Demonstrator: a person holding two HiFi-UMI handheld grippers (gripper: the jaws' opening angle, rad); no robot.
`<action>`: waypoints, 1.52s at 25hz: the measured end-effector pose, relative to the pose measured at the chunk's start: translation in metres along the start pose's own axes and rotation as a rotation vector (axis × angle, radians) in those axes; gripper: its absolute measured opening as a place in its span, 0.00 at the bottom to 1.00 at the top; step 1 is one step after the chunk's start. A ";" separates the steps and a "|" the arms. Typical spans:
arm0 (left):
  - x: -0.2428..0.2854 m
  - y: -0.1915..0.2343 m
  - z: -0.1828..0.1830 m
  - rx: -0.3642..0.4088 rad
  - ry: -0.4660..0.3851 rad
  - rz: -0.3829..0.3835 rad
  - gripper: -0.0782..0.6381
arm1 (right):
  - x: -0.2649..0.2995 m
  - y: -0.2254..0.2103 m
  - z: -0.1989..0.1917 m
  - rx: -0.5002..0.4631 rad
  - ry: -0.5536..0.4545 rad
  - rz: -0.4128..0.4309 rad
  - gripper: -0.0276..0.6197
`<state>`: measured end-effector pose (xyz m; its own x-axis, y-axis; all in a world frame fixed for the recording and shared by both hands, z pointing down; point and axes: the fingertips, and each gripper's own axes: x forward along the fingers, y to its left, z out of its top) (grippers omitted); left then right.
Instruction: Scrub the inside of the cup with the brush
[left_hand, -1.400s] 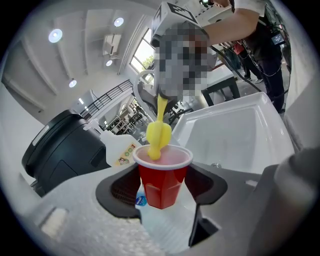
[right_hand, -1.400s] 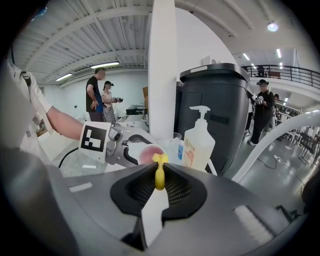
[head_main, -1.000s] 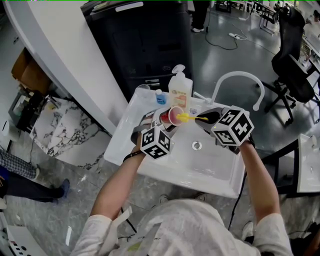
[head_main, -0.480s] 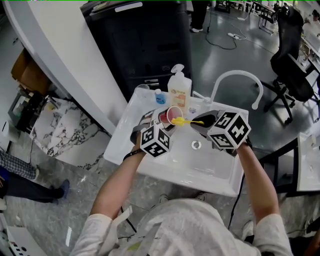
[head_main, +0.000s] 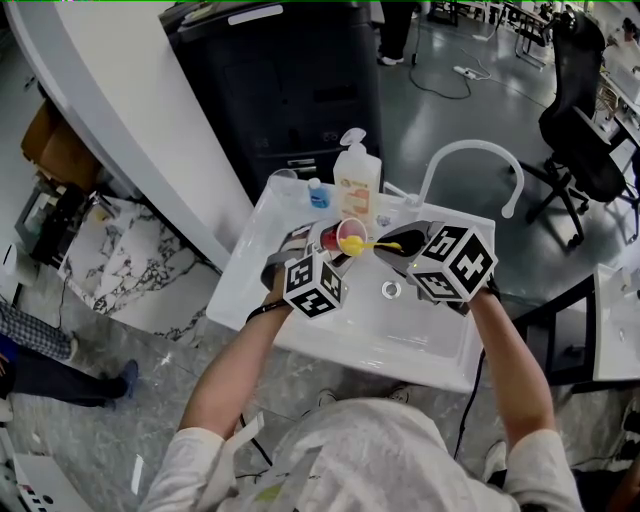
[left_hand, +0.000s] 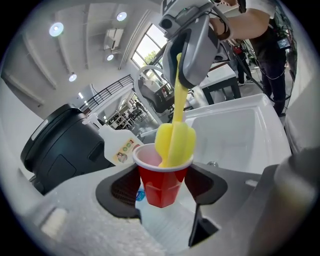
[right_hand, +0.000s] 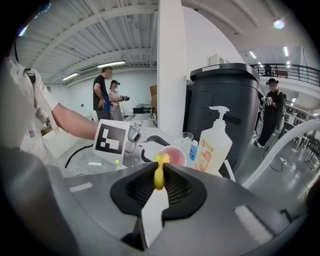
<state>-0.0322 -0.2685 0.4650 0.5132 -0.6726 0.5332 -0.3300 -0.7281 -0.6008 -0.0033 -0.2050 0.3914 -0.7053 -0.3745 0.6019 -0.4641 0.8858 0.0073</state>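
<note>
Red plastic cup (left_hand: 162, 192) with a pale pink inside, clamped in the left gripper (head_main: 330, 244) over the white sink (head_main: 420, 335), mouth tipped toward the right gripper (right_hand: 159, 175). That one's pinched tight on the thin handle of the yellow brush (left_hand: 175, 140), whose spongy head sits in the cup's mouth. Just behind: pump soap bottle (head_main: 358, 182), small blue-capped bottle (head_main: 320, 193), curved faucet (head_main: 470, 160), then a black bin (head_main: 290, 90).

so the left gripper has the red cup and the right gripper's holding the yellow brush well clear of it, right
Not clear of it: the left gripper view shows the head of the yellow brush sitting in the mouth of the red cup. The left gripper does hold the cup, the right gripper the brush.
</note>
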 end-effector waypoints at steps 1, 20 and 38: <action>0.000 -0.002 0.000 0.007 0.000 -0.008 0.50 | 0.000 0.000 0.000 -0.001 0.000 -0.001 0.10; 0.004 -0.018 -0.005 0.047 -0.002 -0.048 0.50 | 0.001 -0.014 0.011 0.063 -0.055 -0.003 0.10; -0.010 0.025 -0.007 -0.238 -0.081 0.060 0.50 | -0.039 -0.047 0.030 0.176 -0.258 -0.130 0.10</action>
<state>-0.0504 -0.2809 0.4490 0.5456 -0.7098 0.4455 -0.5344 -0.7042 -0.4675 0.0299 -0.2400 0.3437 -0.7359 -0.5584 0.3829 -0.6289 0.7733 -0.0808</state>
